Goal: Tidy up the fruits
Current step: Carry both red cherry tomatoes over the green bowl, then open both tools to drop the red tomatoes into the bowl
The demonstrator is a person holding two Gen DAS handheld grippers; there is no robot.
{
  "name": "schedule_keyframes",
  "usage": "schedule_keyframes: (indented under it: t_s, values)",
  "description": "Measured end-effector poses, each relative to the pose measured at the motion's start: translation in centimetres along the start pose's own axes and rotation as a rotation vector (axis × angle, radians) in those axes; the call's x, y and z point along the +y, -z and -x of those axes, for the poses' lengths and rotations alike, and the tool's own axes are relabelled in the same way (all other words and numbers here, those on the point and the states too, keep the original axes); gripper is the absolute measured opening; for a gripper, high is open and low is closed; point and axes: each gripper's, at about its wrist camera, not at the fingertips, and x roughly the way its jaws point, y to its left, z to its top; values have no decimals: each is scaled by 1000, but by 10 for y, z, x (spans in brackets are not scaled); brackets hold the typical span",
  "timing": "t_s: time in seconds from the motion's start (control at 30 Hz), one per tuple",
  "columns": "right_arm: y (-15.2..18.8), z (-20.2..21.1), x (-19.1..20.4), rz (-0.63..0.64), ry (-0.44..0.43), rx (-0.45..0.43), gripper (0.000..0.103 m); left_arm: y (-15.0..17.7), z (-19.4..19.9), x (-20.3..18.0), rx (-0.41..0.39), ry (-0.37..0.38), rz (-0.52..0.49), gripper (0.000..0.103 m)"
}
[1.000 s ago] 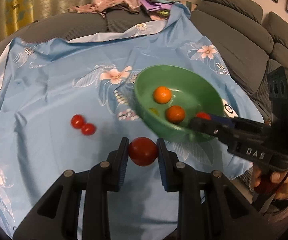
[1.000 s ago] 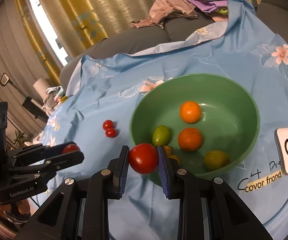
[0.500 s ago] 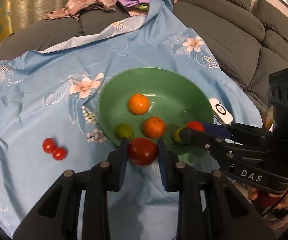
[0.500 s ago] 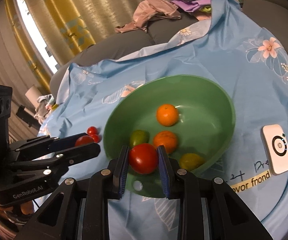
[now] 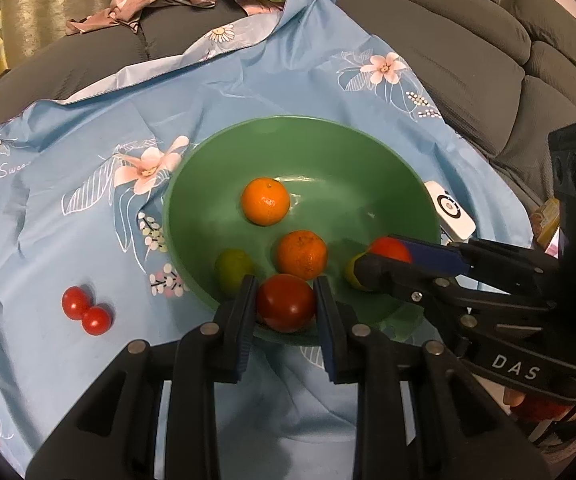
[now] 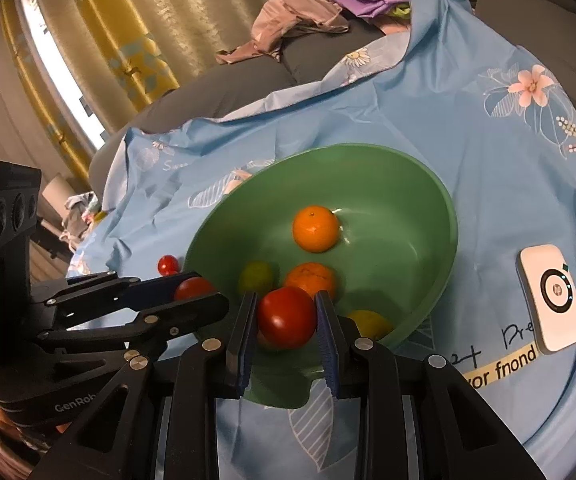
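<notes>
Tomato (image 5: 286, 302) sits clamped between left gripper (image 5: 286, 308) fingers (image 5: 244, 312).

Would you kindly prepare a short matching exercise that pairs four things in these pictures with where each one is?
Things:
1. left gripper
2. two oranges
3. two small tomatoes
4. white device

Places:
A. on the cloth, left of the bowl
B. inside the green bowl
C. on the cloth, right of the bowl
D. holding a red tomato over the bowl's near rim

Pairs: 1-D, 2-B, 3-A, 4-C
</notes>
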Motion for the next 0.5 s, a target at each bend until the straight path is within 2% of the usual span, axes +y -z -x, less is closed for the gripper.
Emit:
schedule_keyframes:
  t_s: [0.5]
  values:
    - [-2, -3, -2, -2, 2, 7, 30, -1, -5, 0, 5, 0, 1, 28]
